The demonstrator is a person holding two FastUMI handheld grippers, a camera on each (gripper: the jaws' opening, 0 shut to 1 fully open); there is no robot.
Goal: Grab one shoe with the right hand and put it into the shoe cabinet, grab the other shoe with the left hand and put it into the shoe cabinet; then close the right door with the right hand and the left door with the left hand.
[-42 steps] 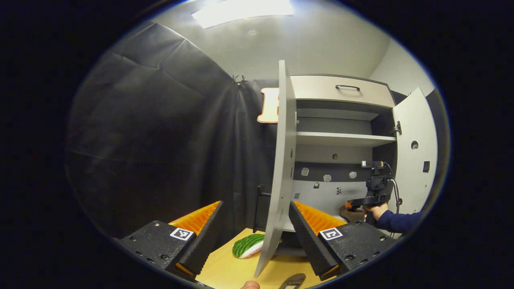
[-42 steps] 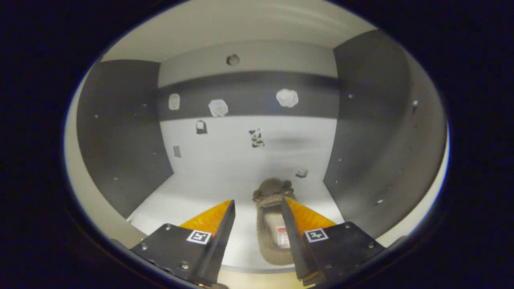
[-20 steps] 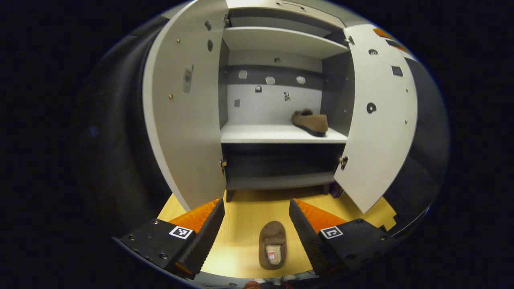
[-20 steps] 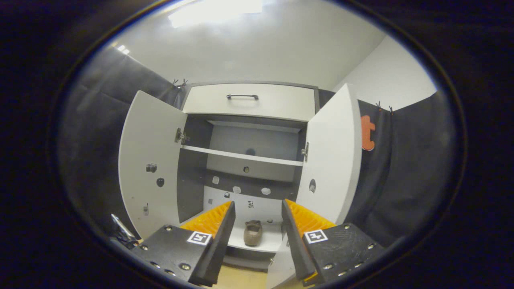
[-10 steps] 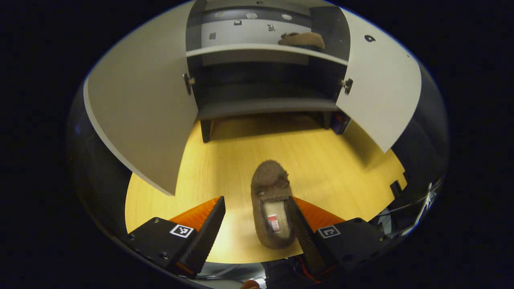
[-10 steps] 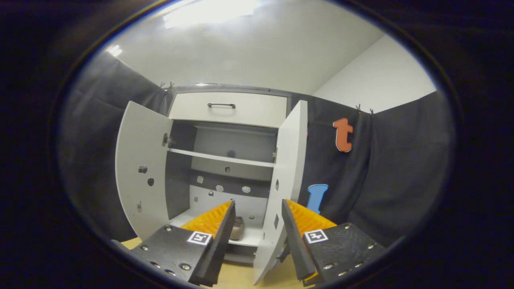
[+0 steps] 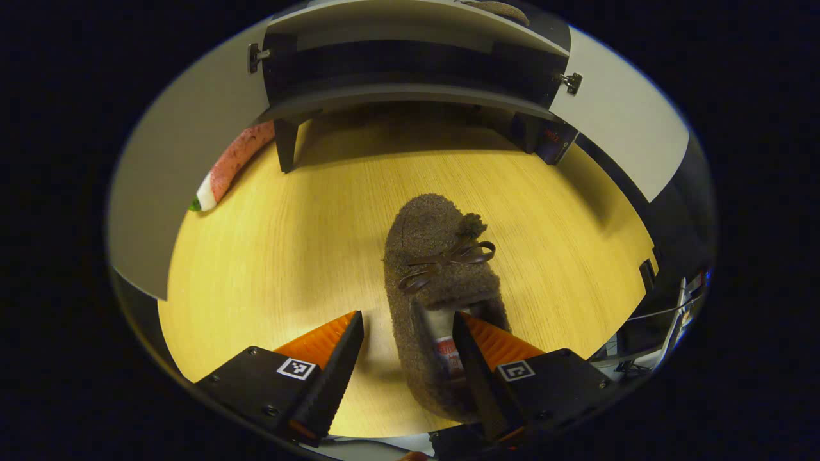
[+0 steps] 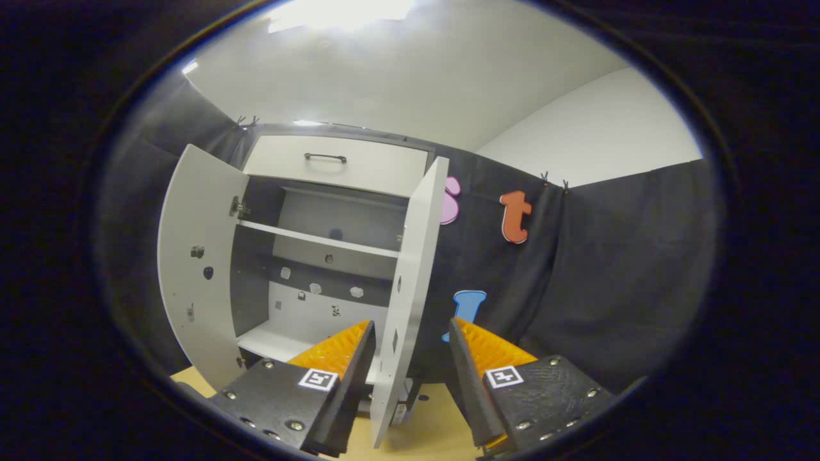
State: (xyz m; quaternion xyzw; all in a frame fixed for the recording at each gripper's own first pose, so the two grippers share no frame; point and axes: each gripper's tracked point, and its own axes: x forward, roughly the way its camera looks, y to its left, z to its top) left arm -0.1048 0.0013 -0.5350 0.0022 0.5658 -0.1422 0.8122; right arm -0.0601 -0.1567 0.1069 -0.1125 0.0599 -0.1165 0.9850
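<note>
left gripper (image 7: 407,320) open around shoe (image 7: 442,288) heel

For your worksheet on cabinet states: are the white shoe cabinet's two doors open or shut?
Open. The white left door and right door swing outward, baring the shelves.

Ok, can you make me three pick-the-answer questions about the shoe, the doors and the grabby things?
1. Where is the brown shoe?
A. on the wooden floor
B. on the top shelf
C. in the drawer

2. How many cabinet doors stand open?
A. none
B. one
C. two

3. How is the left gripper?
A. shut tight on the shoe
B. open, with the shoe between its fingers
C. holding a door

Answers: 1 A, the shoe lies on the floor before the cabinet. 2 C, the left door and right door both swing out. 3 B, a gap shows beside the shoe.
</note>
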